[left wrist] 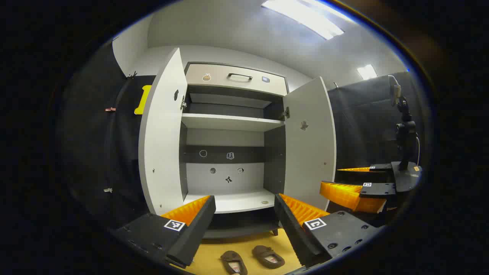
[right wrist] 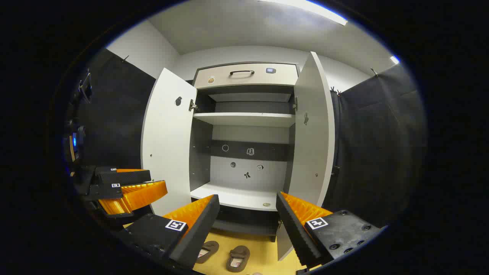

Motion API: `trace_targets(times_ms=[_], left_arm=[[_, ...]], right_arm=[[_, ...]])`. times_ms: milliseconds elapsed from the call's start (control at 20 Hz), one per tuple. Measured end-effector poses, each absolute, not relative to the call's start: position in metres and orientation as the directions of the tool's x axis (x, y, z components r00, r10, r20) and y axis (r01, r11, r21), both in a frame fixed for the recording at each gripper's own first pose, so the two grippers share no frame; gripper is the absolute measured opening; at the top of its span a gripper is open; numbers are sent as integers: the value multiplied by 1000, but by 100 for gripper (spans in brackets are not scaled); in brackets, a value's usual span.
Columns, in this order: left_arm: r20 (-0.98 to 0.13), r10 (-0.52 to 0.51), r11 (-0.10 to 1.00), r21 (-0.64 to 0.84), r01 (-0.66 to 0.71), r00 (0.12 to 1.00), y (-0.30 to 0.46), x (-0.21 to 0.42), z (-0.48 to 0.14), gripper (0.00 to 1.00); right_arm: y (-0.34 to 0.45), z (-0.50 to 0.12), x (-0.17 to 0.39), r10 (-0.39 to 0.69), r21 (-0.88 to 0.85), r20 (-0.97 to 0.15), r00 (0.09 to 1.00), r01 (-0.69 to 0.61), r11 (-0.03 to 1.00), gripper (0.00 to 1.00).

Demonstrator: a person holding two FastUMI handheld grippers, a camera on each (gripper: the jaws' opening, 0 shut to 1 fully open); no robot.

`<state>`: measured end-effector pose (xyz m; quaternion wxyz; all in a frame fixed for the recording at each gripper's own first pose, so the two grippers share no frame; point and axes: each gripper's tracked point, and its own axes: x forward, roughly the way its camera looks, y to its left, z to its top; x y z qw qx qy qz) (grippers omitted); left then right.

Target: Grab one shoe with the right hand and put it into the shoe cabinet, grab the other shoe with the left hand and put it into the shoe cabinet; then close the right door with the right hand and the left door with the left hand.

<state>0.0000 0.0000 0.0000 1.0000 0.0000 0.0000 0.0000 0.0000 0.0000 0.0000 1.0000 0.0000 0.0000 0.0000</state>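
Note:
Two brown slippers lie side by side on the yellow floor in front of the shoe cabinet: one shoe (left wrist: 233, 262) on the left, the other shoe (left wrist: 268, 256) on the right; the pair also appears as shoe (right wrist: 206, 251) and shoe (right wrist: 237, 258). The white cabinet (left wrist: 233, 122) stands with both doors wide: left door (left wrist: 162, 133), right door (left wrist: 309, 141). My left gripper (left wrist: 244, 214) is open and empty, held above the shoes. My right gripper (right wrist: 247, 214) is open and empty too. Each gripper appears off to the side in the other's view, right gripper (left wrist: 353, 191), left gripper (right wrist: 126, 187).
The cabinet's bottom shelf (left wrist: 237, 200) holds a small round item (left wrist: 264, 202); a middle shelf (left wrist: 229, 122) and a top drawer (left wrist: 237, 78) sit above. Black cloth walls flank the cabinet. A camera stand (left wrist: 405, 152) rises at the right.

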Motion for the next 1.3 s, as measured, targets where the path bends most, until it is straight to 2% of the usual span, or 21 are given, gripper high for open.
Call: trace_targets(times_ms=[250, 450, 1100, 1300], left_arm=[[12, 24, 997, 69, -25, 1000, 1, 0, 2, 96], [2, 59, 990, 128, -59, 998, 3, 1, -3, 89], [-32, 37, 998, 50, -36, 999, 16, 5, -32, 89], [-38, 36, 999, 34, -35, 999, 28, 3, -39, 89]], right_arm=[[5, -3, -1, 5, -20, -2, 1000, -5, 1000, 97], [3, 1, -2, -3, 18, 2, 1000, 3, 1000, 97], [1, -14, 1, -22, 24, -30, 999, 23, 999, 97], [13, -36, 7, -20, 17, -64, 998, 21, 1000, 98]])
